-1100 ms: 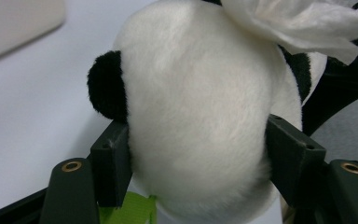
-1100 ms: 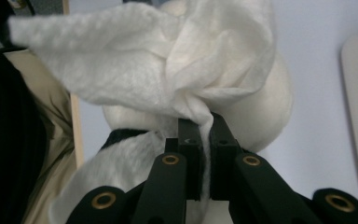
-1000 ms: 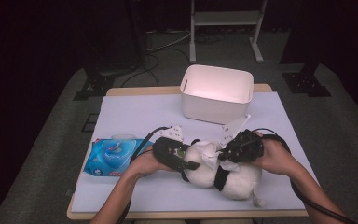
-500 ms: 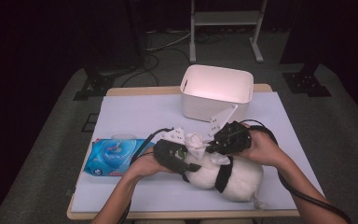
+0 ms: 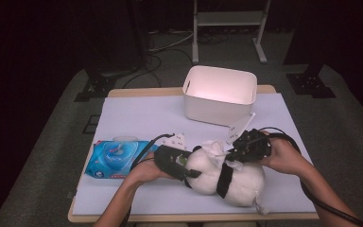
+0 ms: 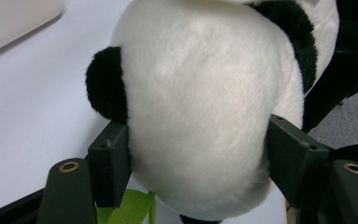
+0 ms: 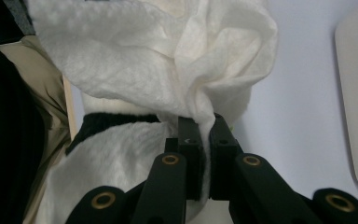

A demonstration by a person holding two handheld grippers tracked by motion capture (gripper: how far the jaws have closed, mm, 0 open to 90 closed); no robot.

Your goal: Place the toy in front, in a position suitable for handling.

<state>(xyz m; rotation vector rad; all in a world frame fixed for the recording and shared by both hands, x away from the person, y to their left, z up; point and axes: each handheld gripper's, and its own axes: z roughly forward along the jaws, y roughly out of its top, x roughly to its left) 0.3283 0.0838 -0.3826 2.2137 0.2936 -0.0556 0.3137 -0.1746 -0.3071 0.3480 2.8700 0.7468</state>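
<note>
A white plastic bin (image 5: 220, 94) stands on the table (image 5: 137, 118) toward twelve o'clock, open side up, on the pale mat covering the tabletop. A blue pack of wet wipes (image 5: 116, 158) lies flat at about nine o'clock, near the left edge. Beyond the table, at twelve o'clock, a metal stand (image 5: 229, 21) rises from the floor, with black cables (image 5: 163, 47) beside it.

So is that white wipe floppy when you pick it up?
Probably very floppy: the wipe bunches in soft folds above the right gripper pinching it. It likely weighs little, since a pinch at one edge holds it. It looks thin, so hard tugging might tear it.
</note>
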